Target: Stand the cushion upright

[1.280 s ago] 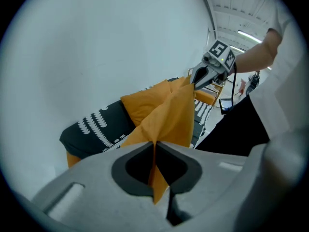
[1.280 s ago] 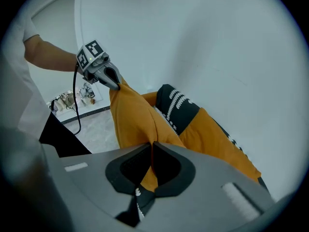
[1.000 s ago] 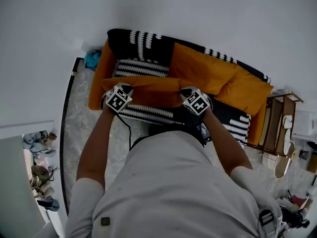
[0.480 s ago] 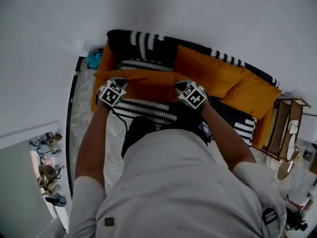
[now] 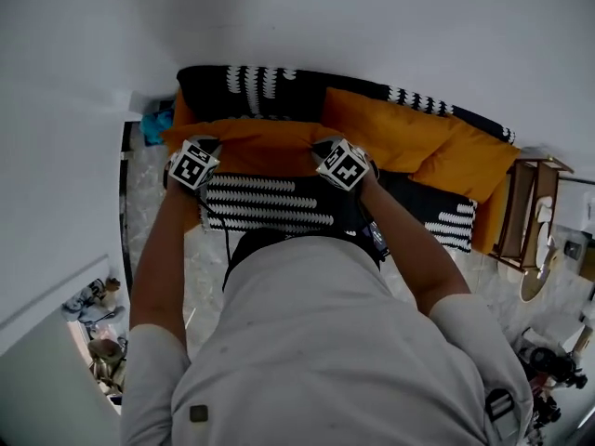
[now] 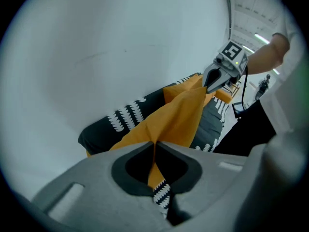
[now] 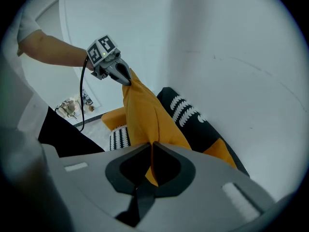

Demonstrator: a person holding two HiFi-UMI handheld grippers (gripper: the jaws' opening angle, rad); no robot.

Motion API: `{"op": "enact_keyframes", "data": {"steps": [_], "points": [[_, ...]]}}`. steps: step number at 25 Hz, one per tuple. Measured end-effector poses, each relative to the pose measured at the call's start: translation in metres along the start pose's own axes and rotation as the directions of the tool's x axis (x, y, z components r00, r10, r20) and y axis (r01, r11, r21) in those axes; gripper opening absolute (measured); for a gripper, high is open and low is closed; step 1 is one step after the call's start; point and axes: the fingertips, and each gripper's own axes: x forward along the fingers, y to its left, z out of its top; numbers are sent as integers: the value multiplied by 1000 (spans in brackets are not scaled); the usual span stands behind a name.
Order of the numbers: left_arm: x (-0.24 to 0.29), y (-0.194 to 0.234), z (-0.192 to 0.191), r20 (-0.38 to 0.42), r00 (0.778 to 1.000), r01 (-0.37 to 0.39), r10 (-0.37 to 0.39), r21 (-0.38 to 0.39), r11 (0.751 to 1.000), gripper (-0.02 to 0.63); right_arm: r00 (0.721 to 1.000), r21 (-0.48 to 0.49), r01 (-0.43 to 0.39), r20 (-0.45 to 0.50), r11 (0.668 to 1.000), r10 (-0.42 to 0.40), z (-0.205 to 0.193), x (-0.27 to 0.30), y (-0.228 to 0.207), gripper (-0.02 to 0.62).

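Stands over a sofa (image 5: 279, 207) draped in black-and-white patterned cloth and set against a white wall (image 5: 372, 26). Holds an orange cushion (image 5: 260, 145) above the seat, near the sofa's left end in the head view, stretched by its top edge between two hand-held grippers. Pinches one upper corner in the left gripper (image 5: 199, 149), clenched tight on a fold of the orange fabric, with no gap between the pads in the left gripper view. Pinches the opposite upper corner in the right gripper (image 5: 327, 149), likewise clamped hard on the cloth, with the fabric running straight down into the closed jaws in the right gripper view. Carries the cushion roughly on edge, hanging from the two grips in front of the backrest. Cannot tell from any view whether its lower edge touches the seat. Points both grippers steeply downward, with bare forearms reaching forward from a grey shirt. Leaves two more orange cushions (image 5: 386, 133) (image 5: 474, 161) leaning against the backrest further right, the nearer one just beside the right gripper. Takes in a wooden side shelf (image 5: 521, 212) past the sofa's right end and something teal (image 5: 153, 124) by its left end.
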Motion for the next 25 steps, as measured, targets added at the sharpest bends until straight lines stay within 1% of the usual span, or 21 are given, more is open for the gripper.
{"op": "enact_keyframes", "data": {"steps": [3, 6, 11, 16, 20, 25], "points": [[16, 24, 4, -3, 999, 44, -44, 6, 999, 15, 1000, 9, 13, -24, 1000, -13, 12, 17, -15, 18], [31, 50, 6, -27, 997, 77, -76, 28, 997, 15, 998, 13, 23, -56, 1000, -22, 24, 34, -33, 18], [65, 79, 2, -68, 991, 118, -115, 45, 992, 15, 995, 7, 19, -100, 1000, -19, 27, 66, -57, 18], [98, 100, -2, -101, 986, 138, -134, 29, 990, 15, 992, 8, 16, -122, 1000, -15, 26, 91, -76, 20], [112, 116, 3, -102, 985, 145, -143, 21, 989, 17, 992, 58, 13, -124, 998, -5, 24, 110, -96, 20], [127, 129, 14, -95, 988, 128, -125, 27, 991, 17, 990, 66, 35, -142, 997, -26, 23, 122, -121, 20]]}}
